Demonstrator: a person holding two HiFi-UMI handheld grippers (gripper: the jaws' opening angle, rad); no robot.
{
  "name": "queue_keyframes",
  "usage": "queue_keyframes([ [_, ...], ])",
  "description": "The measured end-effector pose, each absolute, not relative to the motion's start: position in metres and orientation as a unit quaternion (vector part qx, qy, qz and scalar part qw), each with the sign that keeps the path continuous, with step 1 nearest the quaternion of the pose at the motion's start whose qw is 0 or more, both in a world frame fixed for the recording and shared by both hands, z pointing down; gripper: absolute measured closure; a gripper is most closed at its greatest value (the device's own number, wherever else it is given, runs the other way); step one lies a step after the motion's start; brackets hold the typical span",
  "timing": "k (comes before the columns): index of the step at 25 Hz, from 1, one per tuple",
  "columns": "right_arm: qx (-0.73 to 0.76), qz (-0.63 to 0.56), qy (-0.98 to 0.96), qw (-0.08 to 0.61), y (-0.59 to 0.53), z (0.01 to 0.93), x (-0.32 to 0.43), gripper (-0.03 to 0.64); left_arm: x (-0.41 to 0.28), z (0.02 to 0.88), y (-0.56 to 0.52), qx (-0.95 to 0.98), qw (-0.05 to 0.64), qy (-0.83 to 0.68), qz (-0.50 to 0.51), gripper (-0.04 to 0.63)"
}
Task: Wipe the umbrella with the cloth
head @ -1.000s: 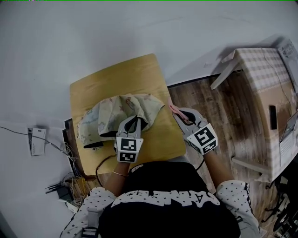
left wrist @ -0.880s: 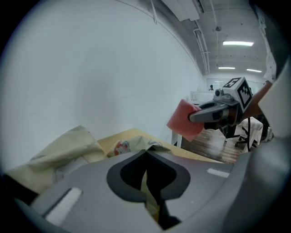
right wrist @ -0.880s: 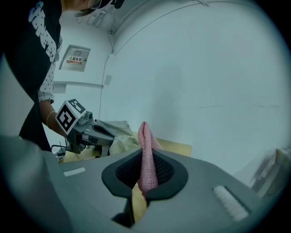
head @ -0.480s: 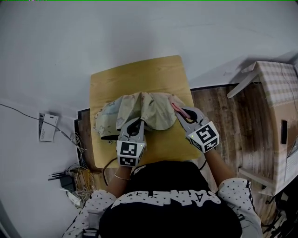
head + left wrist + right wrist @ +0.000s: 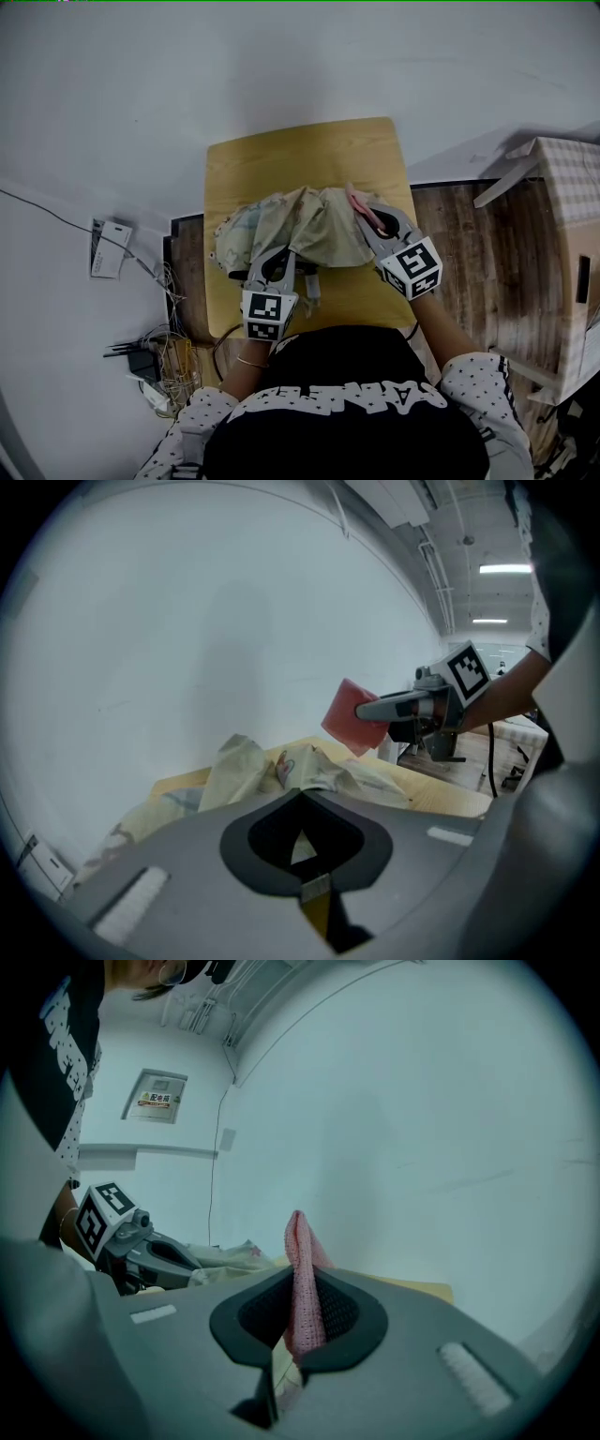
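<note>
The umbrella (image 5: 295,225) is a crumpled heap of pale patterned fabric on the small wooden table (image 5: 309,155). My left gripper (image 5: 279,258) is at its near edge, jaws shut on a fold of the fabric. That fold rises just past the tips in the left gripper view, where more of the umbrella (image 5: 281,766) spreads beyond. My right gripper (image 5: 364,208) is shut on the pink cloth (image 5: 356,199) at the umbrella's right side. In the right gripper view the cloth (image 5: 302,1274) stands up between the jaws. The left gripper view shows the right gripper (image 5: 389,707) with the cloth (image 5: 347,716) above the table.
A white wall runs behind the table. Tangled cables and a power adapter (image 5: 150,361) lie on the floor at the left, near a white box (image 5: 110,248). A cardboard box under a checked cover (image 5: 567,187) stands at the right on the wooden floor (image 5: 469,244).
Both grippers have moved right across the table. The umbrella fabric has been dragged with the left gripper and bunched up. The right gripper with the cloth now sits against the umbrella's right edge.
</note>
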State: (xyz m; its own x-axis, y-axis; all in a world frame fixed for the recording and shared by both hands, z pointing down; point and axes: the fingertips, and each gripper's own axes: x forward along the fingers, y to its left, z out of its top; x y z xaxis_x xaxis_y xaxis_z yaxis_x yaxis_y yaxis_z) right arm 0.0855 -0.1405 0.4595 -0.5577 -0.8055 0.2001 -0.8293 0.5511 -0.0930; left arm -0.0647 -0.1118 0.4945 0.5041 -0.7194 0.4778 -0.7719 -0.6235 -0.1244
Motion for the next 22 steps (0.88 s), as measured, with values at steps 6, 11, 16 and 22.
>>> queue_keyframes([
  [6, 0.453, 0.061, -0.884, 0.095, -0.159, 0.463, 0.055, 0.581, -0.076, 0.500, -0.112, 0.868, 0.052, -0.424, 0.252, 0.592],
  [11, 0.418, 0.068, -0.899, 0.113, -0.165, 0.471, 0.029, 0.581, -0.075, 0.500, -0.112, 0.872, 0.056, -0.416, 0.252, 0.592],
  [16, 0.385, 0.075, -0.910, 0.133, -0.165, 0.483, 0.011, 0.581, -0.077, 0.503, -0.112, 0.874, 0.056, -0.412, 0.253, 0.592],
  [22, 0.355, 0.080, -0.920, 0.142, -0.157, 0.489, -0.004, 0.581, -0.081, 0.506, -0.114, 0.871, 0.059, -0.415, 0.255, 0.592],
])
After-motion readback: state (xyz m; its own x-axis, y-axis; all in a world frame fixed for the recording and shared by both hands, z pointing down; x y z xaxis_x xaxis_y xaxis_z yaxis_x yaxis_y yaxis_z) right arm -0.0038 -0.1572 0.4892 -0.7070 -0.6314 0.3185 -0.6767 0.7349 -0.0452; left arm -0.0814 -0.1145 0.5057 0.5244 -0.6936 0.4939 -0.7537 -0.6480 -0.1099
